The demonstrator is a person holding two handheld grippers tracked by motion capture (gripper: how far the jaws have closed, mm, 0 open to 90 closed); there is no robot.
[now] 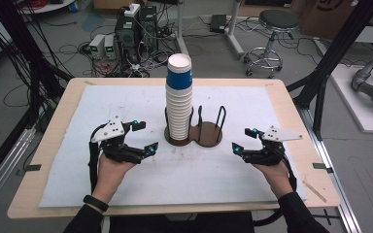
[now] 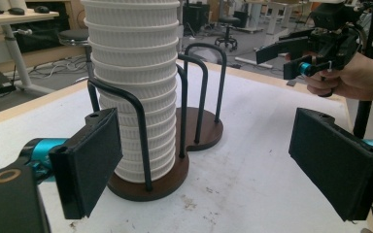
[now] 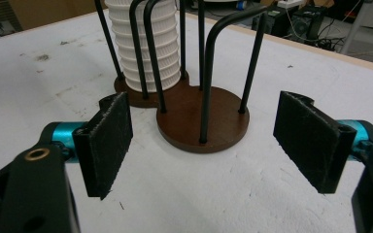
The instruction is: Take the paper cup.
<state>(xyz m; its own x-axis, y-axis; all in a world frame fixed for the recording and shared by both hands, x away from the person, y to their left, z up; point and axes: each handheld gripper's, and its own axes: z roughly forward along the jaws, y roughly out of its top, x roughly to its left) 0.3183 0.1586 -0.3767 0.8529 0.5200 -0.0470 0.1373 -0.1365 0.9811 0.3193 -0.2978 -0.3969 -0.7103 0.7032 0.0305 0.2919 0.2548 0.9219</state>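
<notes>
High view: a tall stack of cups [image 1: 179,99], white ribbed with a blue one near the top, stands upright in the left ring of a two-ring cup holder [image 1: 209,137] at the table's [image 1: 281,104] centre. The right ring is empty. Stack's long axis is vertical, rising well above the black wire hoops.

The left gripper [image 1: 142,138] sits forward and to the left of the holder; the right gripper [image 1: 242,140] sits to its right, about level. Both have jaws spread wide, nothing held. Both hover near the white mat [image 1: 77,160], apart from the holder.

Left gripper view: the stack [image 2: 136,87] lies ahead and slightly toward the left jaw, with a hoop between pad and cups. The right gripper [image 2: 291,58] shows beyond, held by a hand [image 2: 354,77].

Right gripper view: the empty ring's brown base [image 3: 209,121] lies dead ahead between the jaws; the stack [image 3: 148,48] stands farther off, up and left.

Judgement: the left gripper is nearer the stack. Any grasp likely must come above the hoops, so the claw has to rise before closing across the vertical axis.
</notes>
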